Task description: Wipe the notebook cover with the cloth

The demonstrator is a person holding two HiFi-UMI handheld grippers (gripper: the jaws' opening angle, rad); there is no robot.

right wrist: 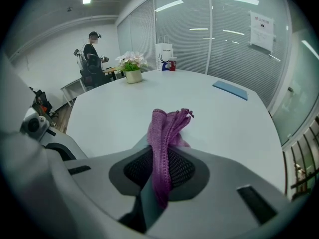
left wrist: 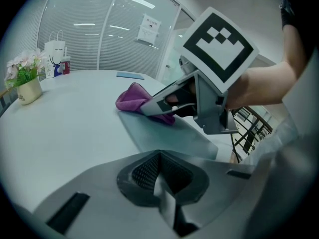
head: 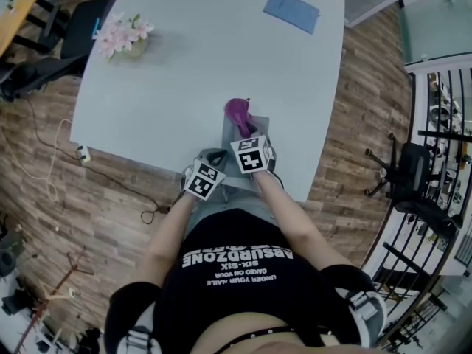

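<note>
A grey notebook (head: 258, 124) lies at the white table's near edge; its cover (left wrist: 164, 136) fills the middle of the left gripper view. My right gripper (right wrist: 158, 176) is shut on a purple cloth (right wrist: 167, 128), which sticks up out of the jaws. In the head view the cloth (head: 237, 112) rests bunched on the notebook's far end, with the right gripper (head: 244, 129) just behind it. The left gripper view shows the right gripper (left wrist: 145, 106) pressing the cloth (left wrist: 130, 97) onto the cover. My left gripper (left wrist: 159, 177) is shut, at the notebook's near left side (head: 214, 155); whether it touches the cover is hidden.
A blue book (head: 291, 9) lies at the table's far right. A pot of pink flowers (head: 124, 37) stands at the far left. Beyond the table are a white paper bag (right wrist: 163, 50), a glass wall with blinds, and a person (right wrist: 92, 54) at a desk. Railing (head: 442, 124) runs on the right.
</note>
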